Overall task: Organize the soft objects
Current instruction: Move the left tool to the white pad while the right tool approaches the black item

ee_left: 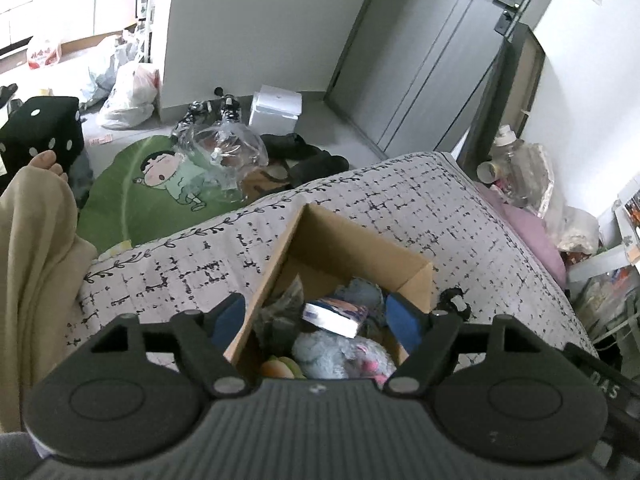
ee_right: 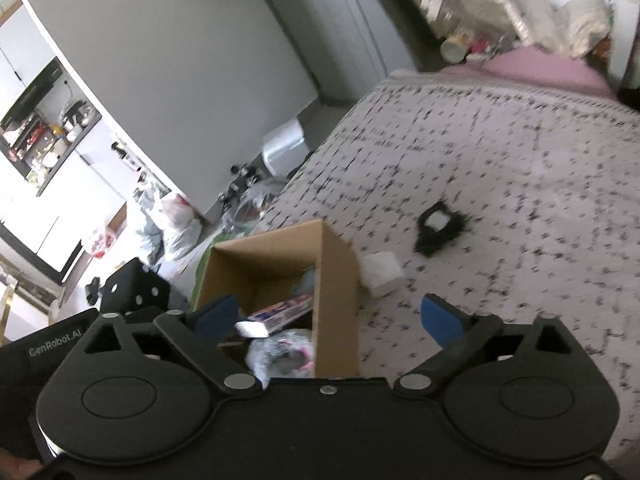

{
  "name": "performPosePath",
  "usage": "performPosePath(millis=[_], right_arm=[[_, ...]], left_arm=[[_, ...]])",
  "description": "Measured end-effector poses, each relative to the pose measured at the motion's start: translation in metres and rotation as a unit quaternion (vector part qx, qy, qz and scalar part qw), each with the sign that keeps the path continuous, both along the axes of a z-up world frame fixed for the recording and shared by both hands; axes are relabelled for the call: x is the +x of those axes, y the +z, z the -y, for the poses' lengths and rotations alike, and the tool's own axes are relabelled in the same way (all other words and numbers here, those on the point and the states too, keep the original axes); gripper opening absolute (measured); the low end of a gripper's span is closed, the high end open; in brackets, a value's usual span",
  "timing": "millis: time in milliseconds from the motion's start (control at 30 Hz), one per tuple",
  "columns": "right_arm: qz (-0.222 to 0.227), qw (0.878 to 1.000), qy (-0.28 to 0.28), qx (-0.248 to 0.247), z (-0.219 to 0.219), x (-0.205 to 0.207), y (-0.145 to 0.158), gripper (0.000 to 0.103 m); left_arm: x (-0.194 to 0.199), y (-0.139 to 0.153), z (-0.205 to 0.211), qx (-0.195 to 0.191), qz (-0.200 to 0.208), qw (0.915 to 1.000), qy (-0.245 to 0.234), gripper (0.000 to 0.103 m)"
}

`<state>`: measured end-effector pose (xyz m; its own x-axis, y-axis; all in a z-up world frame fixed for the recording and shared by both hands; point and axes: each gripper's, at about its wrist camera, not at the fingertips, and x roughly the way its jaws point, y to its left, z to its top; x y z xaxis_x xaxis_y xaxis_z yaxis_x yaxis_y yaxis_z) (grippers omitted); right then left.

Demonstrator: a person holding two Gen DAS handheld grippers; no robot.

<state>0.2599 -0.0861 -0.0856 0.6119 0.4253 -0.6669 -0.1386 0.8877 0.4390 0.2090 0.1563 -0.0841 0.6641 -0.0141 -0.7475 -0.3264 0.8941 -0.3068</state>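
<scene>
Cardboard box (ee_left: 344, 248) stands open on the bed (ee_left: 460, 216), near the edge. Inside lie a grey plush (ee_left: 336, 354), a flat packet (ee_left: 334, 316) on top of it, and other soft items. Still out on the bed: a black fuzzy item (ee_right: 438, 230) well apart from the box, and a white block (ee_right: 382, 274) just beside the box wall.

Handling, as a judgement: the plush is light and compressible; it deforms under the pads, so grip the bulk of the body, not a limb. The fuzzy item looks thin and limp; pinch it across the middle. The white block appears light; take it across its short sides.

Left tool (ee_left: 320, 316): jaws partly wide, over the box contents, pads pressing on nothing. Right tool (ee_right: 332, 320): jaws fully wide, straddling the box wall, empty.
</scene>
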Motion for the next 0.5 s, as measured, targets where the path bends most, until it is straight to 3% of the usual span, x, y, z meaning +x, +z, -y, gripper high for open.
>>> performPosePath(millis=[500], right_arm=[[0.022, 1.0, 0.003, -0.016, 0.033, -0.015, 0.004, 0.103]], left_arm=[[-0.005, 0.007, 0.033, 0.011, 0.005, 0.9998, -0.017, 0.077]])
